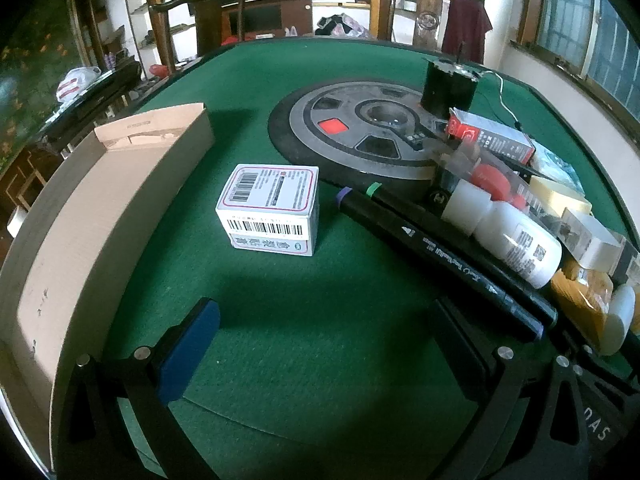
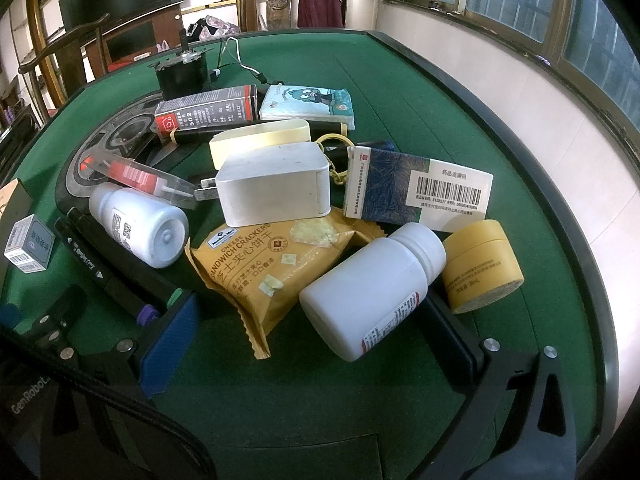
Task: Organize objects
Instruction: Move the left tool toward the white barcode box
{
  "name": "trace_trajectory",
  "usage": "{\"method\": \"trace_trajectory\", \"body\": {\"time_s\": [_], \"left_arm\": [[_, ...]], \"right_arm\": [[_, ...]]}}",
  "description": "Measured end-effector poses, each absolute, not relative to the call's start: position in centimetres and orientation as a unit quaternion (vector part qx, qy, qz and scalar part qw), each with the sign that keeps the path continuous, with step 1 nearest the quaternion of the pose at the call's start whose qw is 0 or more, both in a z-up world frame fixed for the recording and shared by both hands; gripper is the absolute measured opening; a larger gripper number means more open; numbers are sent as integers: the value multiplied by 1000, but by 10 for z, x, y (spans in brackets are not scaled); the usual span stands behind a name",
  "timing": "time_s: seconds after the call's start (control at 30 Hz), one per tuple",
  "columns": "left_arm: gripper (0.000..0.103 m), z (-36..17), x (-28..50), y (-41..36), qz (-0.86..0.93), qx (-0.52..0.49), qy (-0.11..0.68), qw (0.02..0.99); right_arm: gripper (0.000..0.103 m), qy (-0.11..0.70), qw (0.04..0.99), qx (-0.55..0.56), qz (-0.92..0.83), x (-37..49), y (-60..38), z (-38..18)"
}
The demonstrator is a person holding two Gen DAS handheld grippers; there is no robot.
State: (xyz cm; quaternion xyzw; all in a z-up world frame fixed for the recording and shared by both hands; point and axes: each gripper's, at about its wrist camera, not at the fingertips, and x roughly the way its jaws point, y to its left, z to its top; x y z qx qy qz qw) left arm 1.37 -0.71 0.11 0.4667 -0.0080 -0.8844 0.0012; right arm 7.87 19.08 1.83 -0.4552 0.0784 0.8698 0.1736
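Left claw [image 1: 320, 344] spread wide and empty over green counter [image 1: 280, 360], right claw [image 2: 316, 344] equally wide, gripping nothing, white pill bottle [image 2: 368, 292] between its fingers, cracker packet [image 2: 260, 264] just left of bottle, yellow jar [image 2: 484, 264] right of bottle, small white box [image 1: 272, 208] beyond left claw, cardboard box [image 1: 100, 208] left of it.

Cardboard box [image 1: 100, 208] left of small carton [image 1: 272, 210]; markers [image 1: 440, 256] right; bottle [image 2: 372, 292] beside cracker bag [image 2: 264, 268].
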Motion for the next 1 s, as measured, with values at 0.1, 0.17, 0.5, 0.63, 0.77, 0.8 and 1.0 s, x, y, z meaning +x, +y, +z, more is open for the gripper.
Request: {"method": "trace_trajectory", "body": {"time_s": [0.1,0.17,0.5,0.63,0.77,0.8,1.0], "left_arm": [[102,2,15,-9,-876,481,-19,-25],[101,3,20,-11,-869,491,-29,-47],[102,5,39,-21,-865,494,-49,-76],[101,14,46,-39,-863,492,0,-113],[101,33,52,-72,-877,464,45,-120],[101,39,52,-79,-881,456,51,-116],[101,57,42,-94,-887,443,61,-119]], "right_arm": [[103,78,173,-456,870,79,191,18],[103,74,160,-467,867,78,193,19],[103,62,144,-477,865,77,192,20],[101,27,159,-457,875,90,184,34],[101,33,147,-378,913,121,186,77],[101,43,143,-350,925,129,189,89],[103,113,105,-313,937,134,220,111]]}}
